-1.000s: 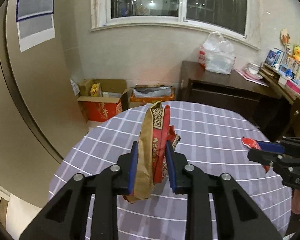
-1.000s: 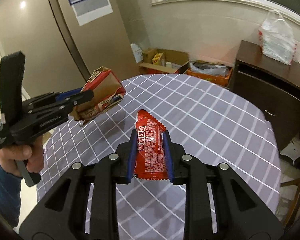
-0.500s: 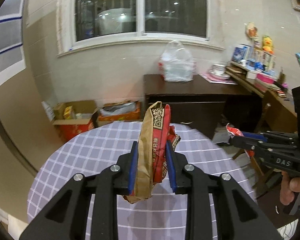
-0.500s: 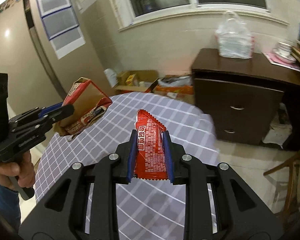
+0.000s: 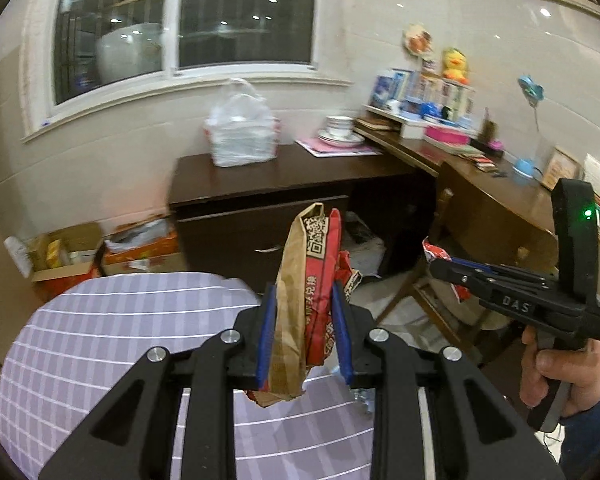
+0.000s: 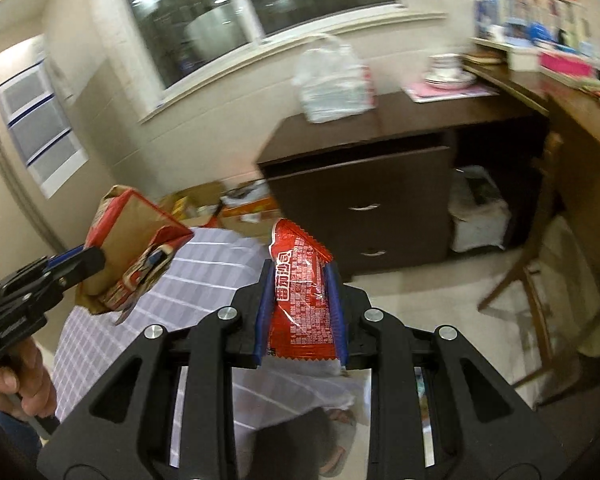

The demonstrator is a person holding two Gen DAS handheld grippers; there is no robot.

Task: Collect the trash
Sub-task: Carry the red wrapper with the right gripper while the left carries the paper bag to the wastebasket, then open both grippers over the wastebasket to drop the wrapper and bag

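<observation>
left wrist view: left gripper clamped on crumpled brown-red paper snack bag; r. wrist view: right gripper clamped on red foil wrapper, above checked tablecloth.

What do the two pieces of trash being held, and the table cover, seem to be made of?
Carton: thin cardboard, printed red outside, raw brown inside, with creased, flattened panels. Wrapper: glossy red plastic film, probably foil-lined, going by its sheen, wrinkles and serrated end. Table cover: lilac with white grid lines, apparently woven cloth or vinyl; motion blur leaves that open.

Dark window, pale wall; brown cabinet; round checked table.
</observation>
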